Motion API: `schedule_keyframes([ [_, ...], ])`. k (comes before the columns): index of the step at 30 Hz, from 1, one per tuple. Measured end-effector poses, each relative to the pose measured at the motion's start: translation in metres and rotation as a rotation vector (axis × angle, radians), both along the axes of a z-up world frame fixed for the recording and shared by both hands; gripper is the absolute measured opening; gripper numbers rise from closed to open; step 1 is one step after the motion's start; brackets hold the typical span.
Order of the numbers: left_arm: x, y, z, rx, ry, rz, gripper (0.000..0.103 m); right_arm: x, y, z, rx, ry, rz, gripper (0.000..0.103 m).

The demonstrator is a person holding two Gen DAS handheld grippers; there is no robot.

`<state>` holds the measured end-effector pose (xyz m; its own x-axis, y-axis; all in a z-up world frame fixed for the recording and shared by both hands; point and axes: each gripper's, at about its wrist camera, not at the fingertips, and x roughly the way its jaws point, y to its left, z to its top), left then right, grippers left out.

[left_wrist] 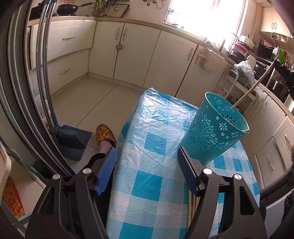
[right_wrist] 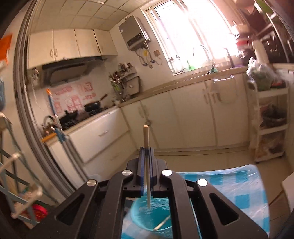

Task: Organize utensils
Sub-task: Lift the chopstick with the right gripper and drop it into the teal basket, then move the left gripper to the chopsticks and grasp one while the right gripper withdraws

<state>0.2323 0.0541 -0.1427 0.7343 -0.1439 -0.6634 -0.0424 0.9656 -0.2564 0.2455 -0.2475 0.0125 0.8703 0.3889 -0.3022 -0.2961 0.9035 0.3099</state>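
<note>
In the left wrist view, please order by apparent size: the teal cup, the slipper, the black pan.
1. Teal cup, nearest the camera, which inflates it.
2. Slipper.
3. Black pan, far away, so its true size is unsure.

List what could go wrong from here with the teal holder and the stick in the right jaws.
1. The teal holder stands near the table edge with a stick leaning out of it, and the open left gripper grips nothing; a knock could tip it.
2. The right gripper pinches a thin wooden stick above the holder; it may slip or miss the rim.
</note>
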Motion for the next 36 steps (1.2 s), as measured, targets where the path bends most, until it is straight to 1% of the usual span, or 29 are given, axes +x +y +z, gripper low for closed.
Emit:
schedule_keyframes([
  [3, -0.002, 0.0, -0.001, -0.001, 0.003, 0.001, 0.066, 0.012, 0.013, -0.025, -0.077, 0.054, -0.018, 0.005],
  [5, -0.003, 0.0, 0.0, 0.003, -0.002, -0.001, 0.066, 0.02, 0.016, -0.045, -0.106, 0.102, -0.018, 0.005],
  [8, -0.006, -0.002, 0.003, 0.015, -0.013, -0.005, 0.067, 0.024, 0.012, -0.068, -0.113, 0.179, -0.014, 0.006],
  [10, -0.008, -0.003, 0.004, 0.024, -0.02, -0.009, 0.069, 0.021, 0.009, -0.075, -0.107, 0.207, -0.014, 0.007],
  [11, -0.008, -0.005, 0.004, 0.028, -0.02, -0.012, 0.07, 0.016, 0.006, -0.077, -0.102, 0.209, -0.019, 0.011],
  [12, -0.009, -0.005, 0.004, 0.029, -0.019, -0.014, 0.07, 0.014, 0.006, -0.076, -0.097, 0.208, -0.023, 0.018],
  [13, -0.009, -0.007, 0.004, 0.031, -0.017, -0.017, 0.07, 0.007, 0.002, -0.075, -0.088, 0.201, -0.033, 0.031],
  [14, -0.01, -0.008, 0.003, 0.034, -0.015, -0.019, 0.07, 0.0, -0.001, -0.075, -0.079, 0.188, -0.045, 0.04],
  [15, -0.01, -0.01, 0.002, 0.038, -0.013, -0.022, 0.071, -0.013, -0.006, -0.074, -0.066, 0.175, -0.063, 0.04],
  [17, -0.011, -0.012, 0.001, 0.048, -0.009, -0.026, 0.071, -0.026, -0.012, -0.083, -0.047, 0.192, -0.094, 0.04],
  [18, -0.011, -0.013, -0.001, 0.052, -0.004, -0.029, 0.071, -0.035, -0.014, -0.092, -0.037, 0.221, -0.116, 0.04],
  [20, -0.01, -0.018, -0.005, 0.063, 0.014, -0.036, 0.071, -0.045, -0.009, -0.125, -0.054, 0.339, -0.118, 0.039],
  [21, -0.011, -0.02, -0.007, 0.068, 0.023, -0.04, 0.071, -0.048, -0.003, -0.144, -0.077, 0.398, -0.105, 0.036],
  [22, -0.01, -0.023, -0.009, 0.074, 0.033, -0.046, 0.071, -0.049, 0.001, -0.16, -0.092, 0.45, -0.101, 0.03],
  [23, -0.01, -0.024, -0.012, 0.08, 0.042, -0.051, 0.071, -0.049, 0.005, -0.181, -0.089, 0.525, -0.088, 0.024],
  [24, -0.011, -0.026, -0.014, 0.085, 0.049, -0.057, 0.071, -0.048, 0.009, -0.196, -0.08, 0.571, -0.076, 0.021],
  [26, -0.013, -0.032, -0.017, 0.101, 0.064, -0.069, 0.072, -0.045, 0.019, -0.213, -0.106, 0.604, -0.069, 0.02],
  [28, -0.014, -0.035, -0.02, 0.11, 0.073, -0.079, 0.072, -0.041, 0.027, -0.22, -0.119, 0.616, -0.06, 0.02],
  [31, -0.016, -0.038, -0.024, 0.115, 0.084, -0.086, 0.074, -0.032, 0.038, -0.222, -0.155, 0.617, -0.063, 0.02],
  [36, -0.015, -0.042, -0.031, 0.123, 0.112, -0.104, 0.075, -0.035, 0.049, -0.221, -0.234, 0.599, -0.064, 0.019],
])
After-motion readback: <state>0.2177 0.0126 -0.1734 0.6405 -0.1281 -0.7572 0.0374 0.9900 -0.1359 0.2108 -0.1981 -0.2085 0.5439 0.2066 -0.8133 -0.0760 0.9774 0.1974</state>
